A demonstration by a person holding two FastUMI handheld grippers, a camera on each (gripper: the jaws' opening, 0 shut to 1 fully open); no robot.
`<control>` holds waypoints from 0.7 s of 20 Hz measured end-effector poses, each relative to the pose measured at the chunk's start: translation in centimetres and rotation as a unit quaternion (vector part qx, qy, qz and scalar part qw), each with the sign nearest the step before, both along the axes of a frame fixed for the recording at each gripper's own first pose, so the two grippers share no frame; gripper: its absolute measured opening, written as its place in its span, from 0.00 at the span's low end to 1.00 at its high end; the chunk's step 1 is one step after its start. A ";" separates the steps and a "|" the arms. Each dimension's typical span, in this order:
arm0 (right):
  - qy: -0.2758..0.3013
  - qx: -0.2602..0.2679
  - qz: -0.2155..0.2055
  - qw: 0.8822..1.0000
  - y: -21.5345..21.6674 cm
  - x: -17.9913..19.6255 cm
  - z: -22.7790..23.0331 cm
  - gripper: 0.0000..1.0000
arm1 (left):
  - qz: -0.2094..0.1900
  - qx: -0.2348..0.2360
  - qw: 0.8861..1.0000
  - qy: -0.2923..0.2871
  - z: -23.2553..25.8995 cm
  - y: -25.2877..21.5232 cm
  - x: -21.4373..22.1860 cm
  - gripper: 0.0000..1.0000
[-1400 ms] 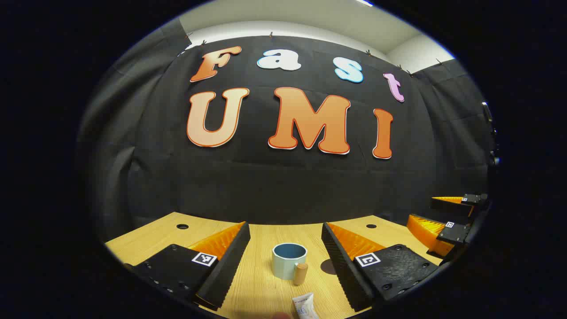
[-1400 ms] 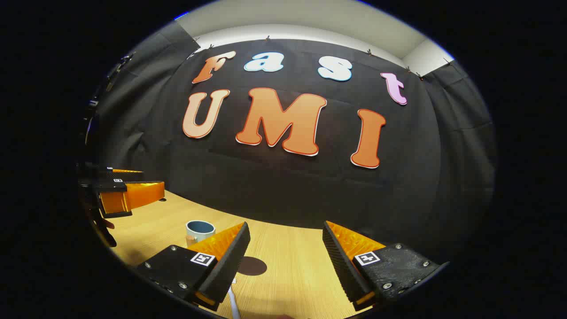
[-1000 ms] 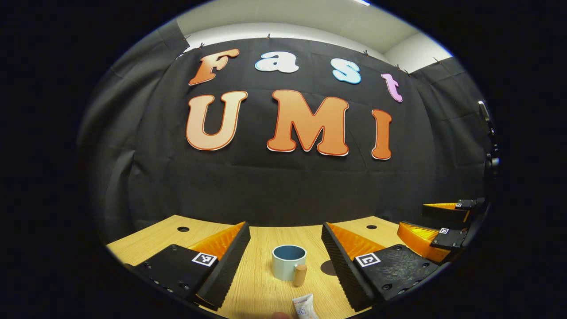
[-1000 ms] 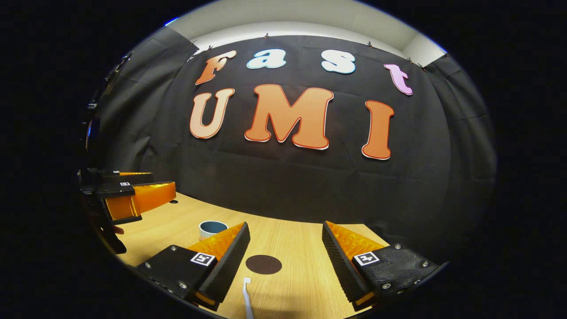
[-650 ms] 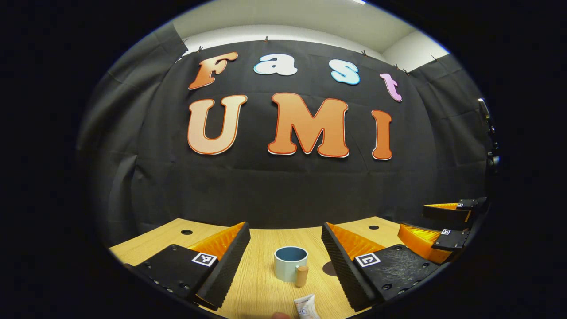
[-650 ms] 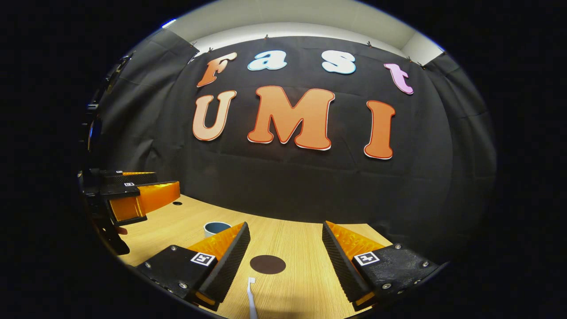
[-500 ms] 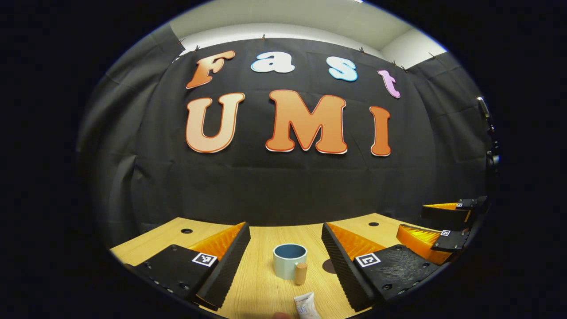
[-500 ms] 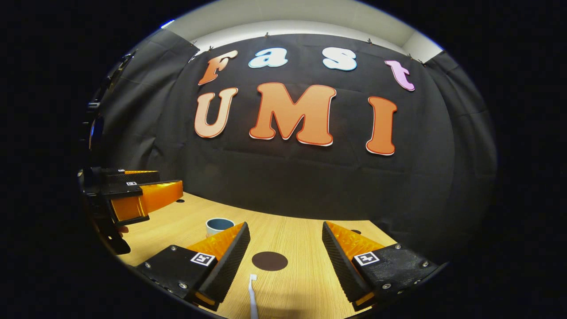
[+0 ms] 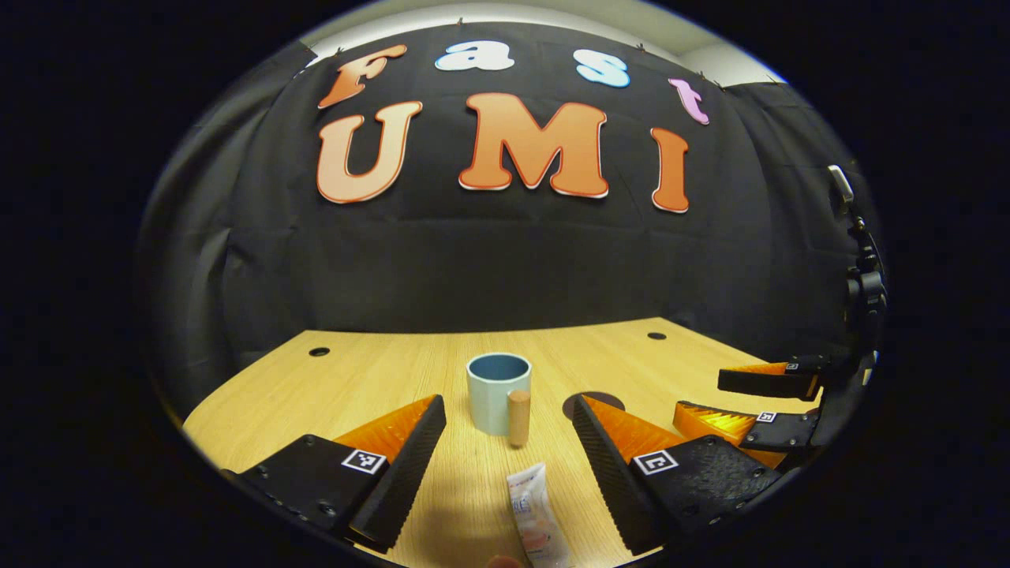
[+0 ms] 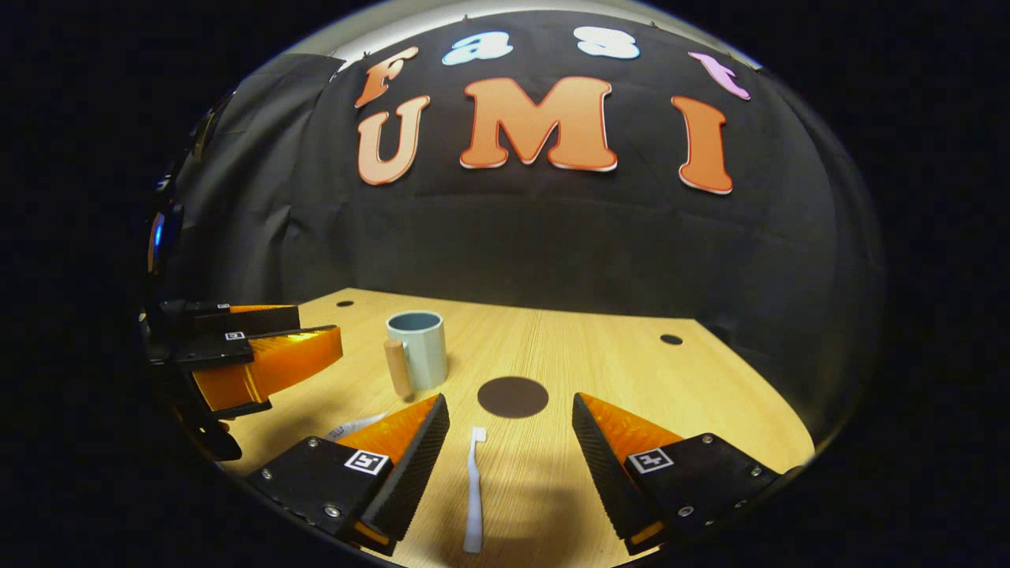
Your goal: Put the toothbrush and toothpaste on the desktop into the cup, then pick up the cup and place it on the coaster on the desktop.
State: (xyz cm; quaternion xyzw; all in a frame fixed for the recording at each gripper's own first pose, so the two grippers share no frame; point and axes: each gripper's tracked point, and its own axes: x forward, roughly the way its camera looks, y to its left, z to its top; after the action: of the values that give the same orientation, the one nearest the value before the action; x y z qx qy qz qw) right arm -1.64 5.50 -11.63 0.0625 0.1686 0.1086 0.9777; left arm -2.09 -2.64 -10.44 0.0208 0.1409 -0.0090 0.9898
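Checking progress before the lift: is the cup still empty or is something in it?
Empty: the cup stands upright, its inside bare; toothbrush and toothpaste lie on the desktop.

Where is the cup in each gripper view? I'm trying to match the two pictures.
Left gripper view: the cup stands upright near the centre, beyond the gap between that gripper's fingers, past the toothpaste.
Right gripper view: the cup stands left of centre, beyond the left finger.
Shared landmark: the dark round coaster, to the cup's right in both views.
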 end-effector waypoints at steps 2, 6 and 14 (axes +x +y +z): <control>0.029 -0.003 0.009 1.000 0.7 -0.1 -1.9 0.93 | 0.005 -0.001 1.000 0.028 -2.1 0.1 -0.4 0.98; 0.080 -0.015 0.027 0.996 2.0 0.1 -5.9 0.82 | 0.010 -0.005 0.996 0.085 -5.9 0.5 -1.1 0.98; 0.140 -0.046 0.078 0.986 4.1 -1.0 -8.5 0.64 | 0.011 -0.006 0.985 0.173 -9.5 0.4 -1.4 0.98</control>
State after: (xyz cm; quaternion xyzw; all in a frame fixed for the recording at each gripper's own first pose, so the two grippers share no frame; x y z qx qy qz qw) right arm -2.65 9.63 -20.09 0.0183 0.3129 0.1668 0.9348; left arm -3.47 -2.21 -19.96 0.0117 0.3100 -0.0020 0.9507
